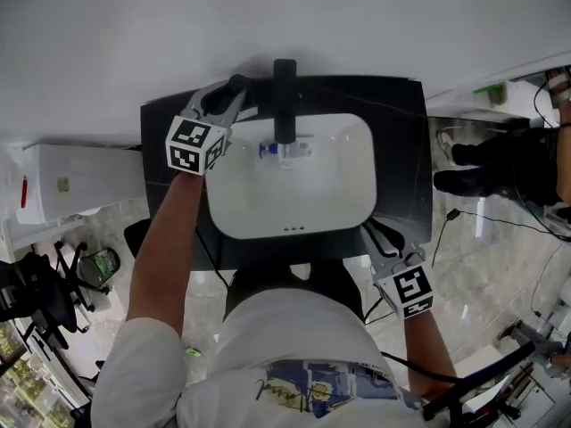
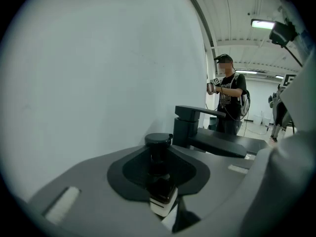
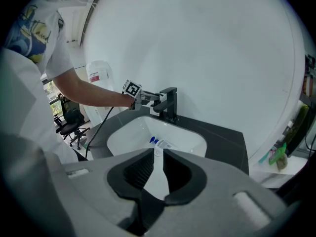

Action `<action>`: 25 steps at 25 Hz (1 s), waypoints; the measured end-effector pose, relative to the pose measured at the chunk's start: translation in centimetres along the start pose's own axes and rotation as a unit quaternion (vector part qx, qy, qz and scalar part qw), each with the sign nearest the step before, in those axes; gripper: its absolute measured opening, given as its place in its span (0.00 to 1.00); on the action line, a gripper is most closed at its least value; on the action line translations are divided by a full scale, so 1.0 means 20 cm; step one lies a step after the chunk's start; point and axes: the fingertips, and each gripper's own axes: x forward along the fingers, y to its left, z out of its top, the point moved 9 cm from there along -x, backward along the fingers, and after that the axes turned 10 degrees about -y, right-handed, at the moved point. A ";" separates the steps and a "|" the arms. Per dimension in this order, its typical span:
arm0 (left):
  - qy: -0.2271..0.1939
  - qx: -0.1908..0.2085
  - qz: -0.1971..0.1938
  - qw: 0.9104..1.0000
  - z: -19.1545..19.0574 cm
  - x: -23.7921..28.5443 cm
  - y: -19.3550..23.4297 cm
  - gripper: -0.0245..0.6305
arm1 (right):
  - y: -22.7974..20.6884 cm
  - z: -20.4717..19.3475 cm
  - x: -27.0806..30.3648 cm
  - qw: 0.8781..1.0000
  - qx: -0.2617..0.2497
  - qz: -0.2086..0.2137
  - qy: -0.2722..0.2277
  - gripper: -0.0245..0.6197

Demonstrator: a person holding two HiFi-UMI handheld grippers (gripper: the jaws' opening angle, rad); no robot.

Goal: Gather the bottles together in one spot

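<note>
A dark bottle (image 2: 159, 174) with a black cap and a white label stands upright between the jaws of my left gripper (image 2: 160, 181), which is shut on it. In the head view that gripper (image 1: 230, 96) hovers over the dark counter's back left corner, just left of the faucet. A second bottle (image 1: 287, 149), clear with a blue cap, lies in the white sink (image 1: 348, 199) under the spout; the right gripper view shows the same bottle (image 3: 162, 144). My right gripper (image 1: 379, 239) hangs by the counter's front right edge, open (image 3: 157, 169) and holding nothing.
A black faucet (image 1: 285, 101) rises at the back of the sink, set in a dark counter (image 1: 406, 150). A white box (image 1: 62, 181) hangs on the wall to the left. A person (image 2: 228, 100) stands far behind the faucet. Cables and gear lie on the floor at the right.
</note>
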 end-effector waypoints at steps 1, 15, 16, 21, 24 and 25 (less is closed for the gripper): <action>-0.004 0.003 -0.007 1.000 0.00 0.02 0.02 0.17 | 0.00 0.00 0.00 1.000 0.002 -0.004 0.003 0.13; -0.027 0.023 -0.069 0.997 -0.07 0.01 0.06 0.22 | 0.09 0.03 0.10 1.000 0.002 -0.009 0.017 0.13; -0.026 0.021 -0.069 0.997 -0.07 0.01 0.06 0.23 | 0.10 0.03 0.10 1.000 0.000 -0.009 0.017 0.13; -0.017 0.034 -0.059 0.998 -0.06 -0.01 0.05 0.40 | 0.12 0.04 0.11 1.000 -0.002 -0.007 0.014 0.13; -0.016 0.034 -0.049 0.998 -0.05 -0.07 0.03 0.46 | 0.13 0.06 0.10 1.000 -0.006 -0.005 0.008 0.13; -0.015 0.034 -0.041 0.998 -0.05 -0.10 0.03 0.46 | 0.13 0.06 0.10 1.000 -0.006 -0.005 0.006 0.13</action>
